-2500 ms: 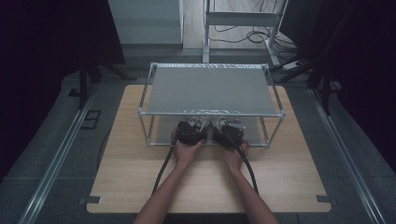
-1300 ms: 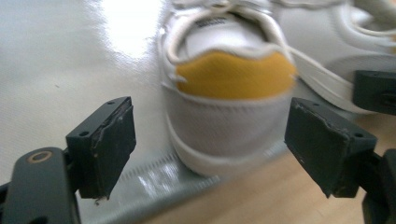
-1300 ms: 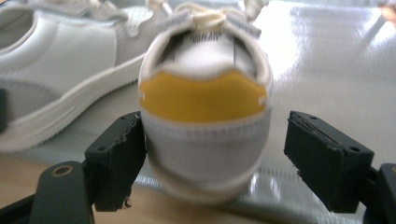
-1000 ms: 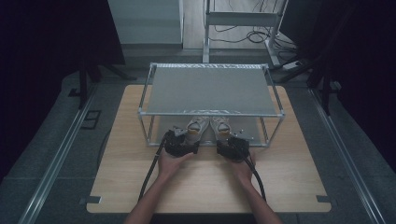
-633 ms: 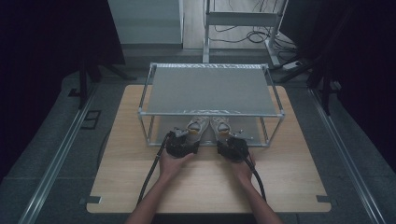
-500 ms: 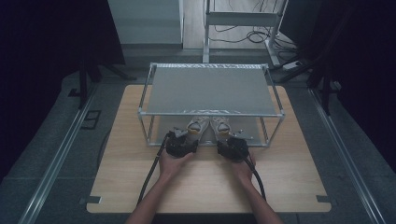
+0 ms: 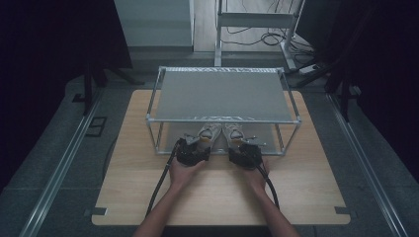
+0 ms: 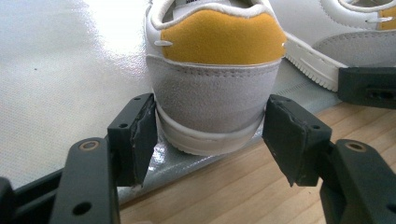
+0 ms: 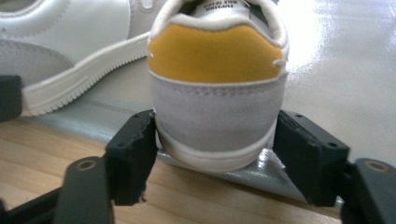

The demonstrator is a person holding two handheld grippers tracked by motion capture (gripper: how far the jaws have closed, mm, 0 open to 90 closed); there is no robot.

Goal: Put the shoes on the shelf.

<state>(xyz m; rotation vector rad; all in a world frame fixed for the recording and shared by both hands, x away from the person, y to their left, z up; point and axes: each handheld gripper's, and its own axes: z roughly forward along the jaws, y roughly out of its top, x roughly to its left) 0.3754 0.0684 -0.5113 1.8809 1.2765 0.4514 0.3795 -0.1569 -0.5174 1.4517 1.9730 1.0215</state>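
Gripping the heel of a white-and-grey sneaker with a mustard-yellow heel tab (image 8: 215,88), the left gripper (image 8: 212,135) is pinching it, both black pads pressing against the sole's sides, having just been closing. The right gripper (image 9: 215,140) is clamping the matching white-and-grey right sneaker (image 9: 217,93) the same way at its heel. Both shoes are sitting side by side on the lower grey shelf of a two-tier metal-framed rack (image 7: 163,116), heels overhanging its front edge above the light wooden tabletop (image 7: 306,192).
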